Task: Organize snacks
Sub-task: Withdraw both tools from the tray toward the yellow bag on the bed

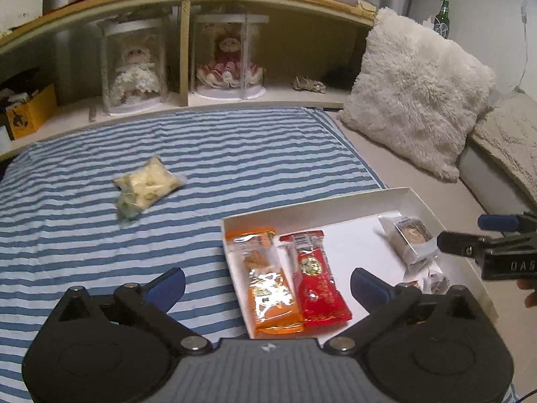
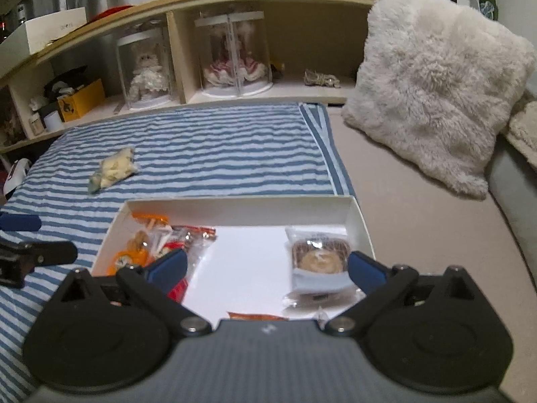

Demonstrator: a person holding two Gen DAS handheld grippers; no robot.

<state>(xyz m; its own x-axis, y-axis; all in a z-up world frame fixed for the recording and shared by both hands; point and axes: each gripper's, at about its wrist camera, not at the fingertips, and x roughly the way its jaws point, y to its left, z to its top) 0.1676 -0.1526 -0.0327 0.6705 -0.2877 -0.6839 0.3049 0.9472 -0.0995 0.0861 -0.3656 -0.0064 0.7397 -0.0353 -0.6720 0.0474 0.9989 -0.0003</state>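
A shallow white box (image 1: 312, 203) (image 2: 235, 205) lies on the bed. Inside it sit an orange snack packet (image 1: 268, 288) (image 2: 134, 252), a red snack packet (image 1: 317, 285) beside it, and a clear-wrapped pastry (image 1: 414, 240) (image 2: 319, 263) at the right end. A pale yellow snack bag (image 1: 147, 186) (image 2: 112, 169) rests alone on the striped blanket. My left gripper (image 1: 268, 285) is open above the box's left end, holding nothing. My right gripper (image 2: 266, 267) is open over the box, the pastry near its right finger. The right gripper (image 1: 470, 231) also shows from the side in the left wrist view.
The blue-and-white striped blanket (image 1: 100, 252) (image 2: 218, 141) covers the bed. A fluffy white pillow (image 1: 412, 90) (image 2: 436, 84) leans at the right. A wooden headboard shelf (image 1: 235, 97) holds two cased dolls and a yellow box (image 1: 32, 112). A green bottle (image 1: 443, 18) stands far right.
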